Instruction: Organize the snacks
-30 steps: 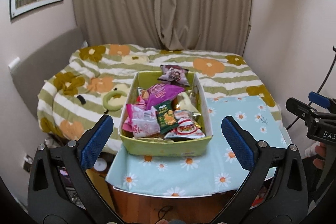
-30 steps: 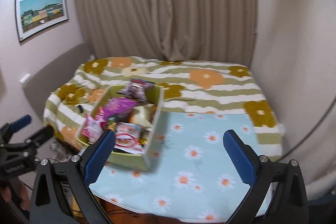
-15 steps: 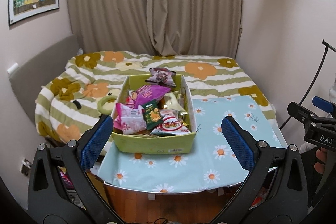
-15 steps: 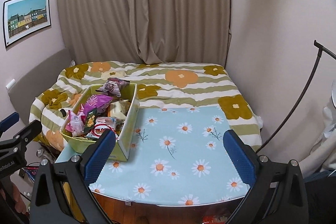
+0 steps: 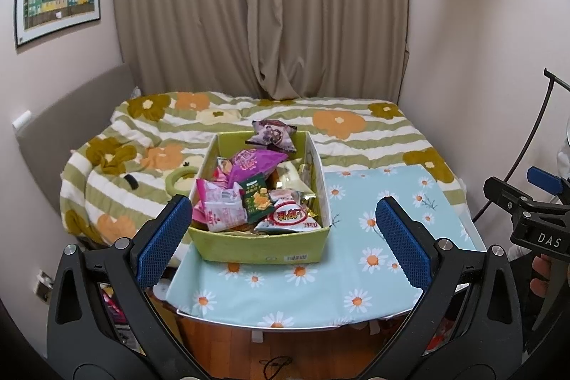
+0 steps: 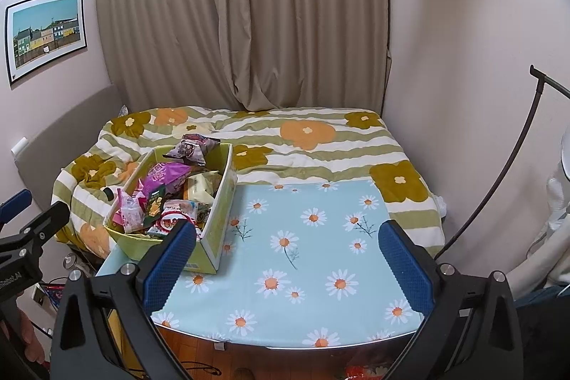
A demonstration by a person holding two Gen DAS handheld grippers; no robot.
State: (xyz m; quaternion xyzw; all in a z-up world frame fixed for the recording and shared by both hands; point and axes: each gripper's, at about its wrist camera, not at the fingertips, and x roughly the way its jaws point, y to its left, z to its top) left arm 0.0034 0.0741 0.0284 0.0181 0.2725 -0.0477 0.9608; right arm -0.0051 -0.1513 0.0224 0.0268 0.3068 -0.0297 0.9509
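Observation:
A yellow-green cardboard box (image 5: 260,246) (image 6: 217,230) heaped with several snack packets stands on the left part of a small table under a blue daisy cloth (image 5: 356,259) (image 6: 306,259). On top lie a purple bag (image 5: 254,162) (image 6: 167,175), a pink packet (image 5: 217,211), a dark green packet (image 5: 257,198) and a dark packet on the far rim (image 5: 272,136). My left gripper (image 5: 283,241) hangs open before the box, short of it, holding nothing. My right gripper (image 6: 288,259) is open over the bare cloth, right of the box.
A bed with a green-striped flower quilt (image 5: 356,127) lies behind the table. A green ring (image 5: 180,177) rests on the quilt left of the box. A curtain (image 5: 263,6) and walls close in the room. A thin black stand (image 6: 498,173) leans at the right. Wooden floor (image 5: 285,344) shows below.
Both grippers have drawn back and risen, so the box and table look smaller and more of the room shows. The right view swung from the box to the bare cloth. Both stay open.

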